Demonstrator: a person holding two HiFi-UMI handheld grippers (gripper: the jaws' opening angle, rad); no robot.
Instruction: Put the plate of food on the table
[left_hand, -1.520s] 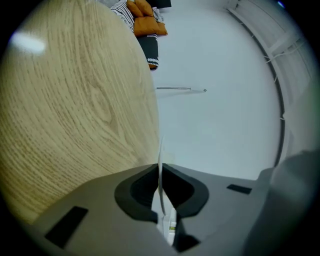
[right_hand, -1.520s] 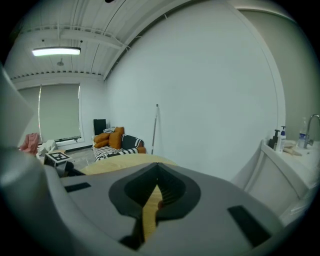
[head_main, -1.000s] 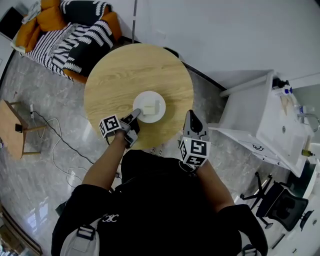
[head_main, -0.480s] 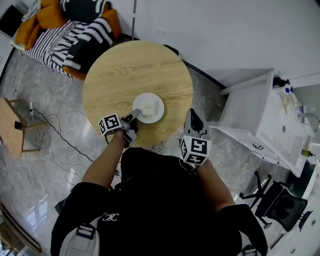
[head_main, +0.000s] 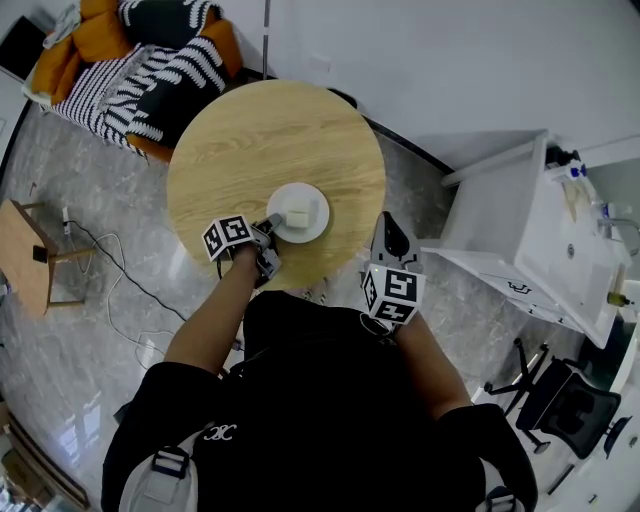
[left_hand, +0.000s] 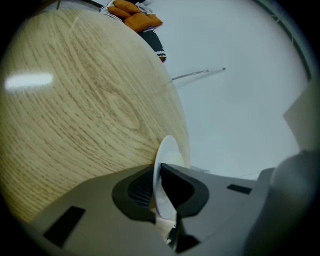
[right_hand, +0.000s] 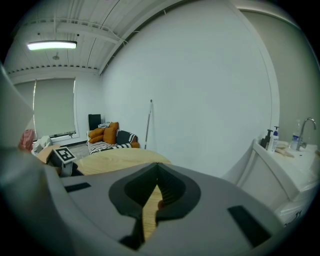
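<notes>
The left claw (head_main: 270, 225), at frame centre, pinches the near rim of the round white ceramic plate (head_main: 300, 189) bearing pale food (head_main: 299, 215), probably stiff, slick and breakable, best kept level.

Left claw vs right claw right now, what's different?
Left claw grips the rim of the plate; right claw holds nothing. Left claw reaches over the table; right claw hangs beside its edge. Both have their jaws together.
</notes>
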